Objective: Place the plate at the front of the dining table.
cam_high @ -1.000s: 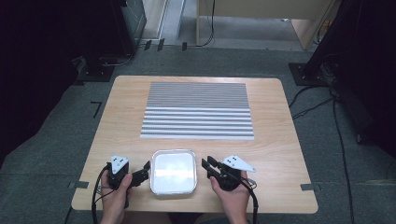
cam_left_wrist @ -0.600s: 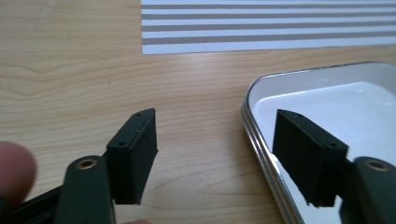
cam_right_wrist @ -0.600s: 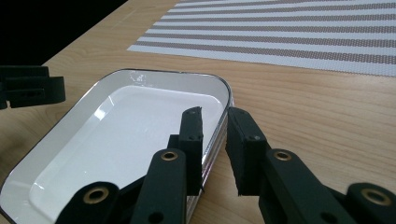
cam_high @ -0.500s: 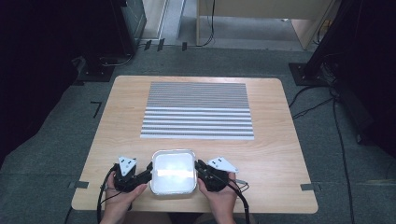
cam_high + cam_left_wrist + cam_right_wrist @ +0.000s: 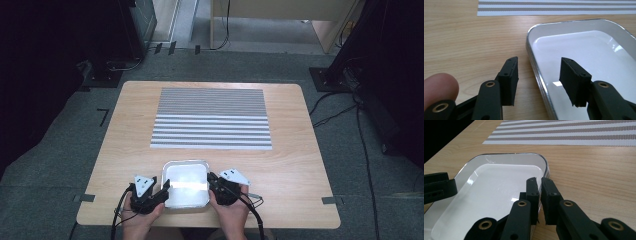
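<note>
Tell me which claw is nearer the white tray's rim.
Right. The right claw is clamped on the white tray's rim; the left claw, just closing, straddles the opposite rim without pressing it.

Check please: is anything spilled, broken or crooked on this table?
Nothing stands out. The white tray lies flat and empty, square to the table; the striped mat lies straight. The right gripper pinches the tray's rim; the left gripper straddles the opposite rim.

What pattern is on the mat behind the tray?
Grey and white stripes on the mat, clearest in the high view.
</note>
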A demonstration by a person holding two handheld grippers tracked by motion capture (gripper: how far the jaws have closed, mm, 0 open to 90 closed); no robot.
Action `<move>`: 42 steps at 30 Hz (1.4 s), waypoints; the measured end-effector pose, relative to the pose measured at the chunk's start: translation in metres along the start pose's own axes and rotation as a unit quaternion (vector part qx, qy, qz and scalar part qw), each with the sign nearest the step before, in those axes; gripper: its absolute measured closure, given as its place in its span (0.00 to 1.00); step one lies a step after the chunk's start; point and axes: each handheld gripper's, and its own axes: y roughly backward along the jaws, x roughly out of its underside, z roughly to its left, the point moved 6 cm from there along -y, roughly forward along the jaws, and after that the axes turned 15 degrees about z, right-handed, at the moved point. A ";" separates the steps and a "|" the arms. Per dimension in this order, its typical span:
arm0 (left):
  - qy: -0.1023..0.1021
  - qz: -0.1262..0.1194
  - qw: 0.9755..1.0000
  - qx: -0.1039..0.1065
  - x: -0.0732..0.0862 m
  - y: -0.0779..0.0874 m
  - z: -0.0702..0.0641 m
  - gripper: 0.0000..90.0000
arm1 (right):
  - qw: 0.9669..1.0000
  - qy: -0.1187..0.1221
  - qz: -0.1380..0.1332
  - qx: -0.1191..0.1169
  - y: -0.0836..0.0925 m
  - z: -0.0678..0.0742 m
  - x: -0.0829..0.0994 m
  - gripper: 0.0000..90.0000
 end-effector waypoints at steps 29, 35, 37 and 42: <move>0.023 -0.003 0.999 0.023 0.001 -0.006 -0.007 0.97 | 1.000 -0.003 -0.020 -0.019 -0.001 0.015 0.011 1.00; 0.025 -0.010 1.000 0.009 0.001 -0.007 -0.007 0.97 | 0.997 -0.054 -0.058 0.010 0.019 -0.007 0.005 1.00; 0.029 -0.011 0.999 0.008 0.001 -0.007 -0.006 0.97 | 0.997 -0.069 -0.038 -0.007 0.020 -0.011 0.013 1.00; 0.048 -0.013 0.999 0.007 0.000 -0.007 -0.001 0.97 | 0.997 -0.075 -0.016 -0.033 0.017 -0.008 0.022 1.00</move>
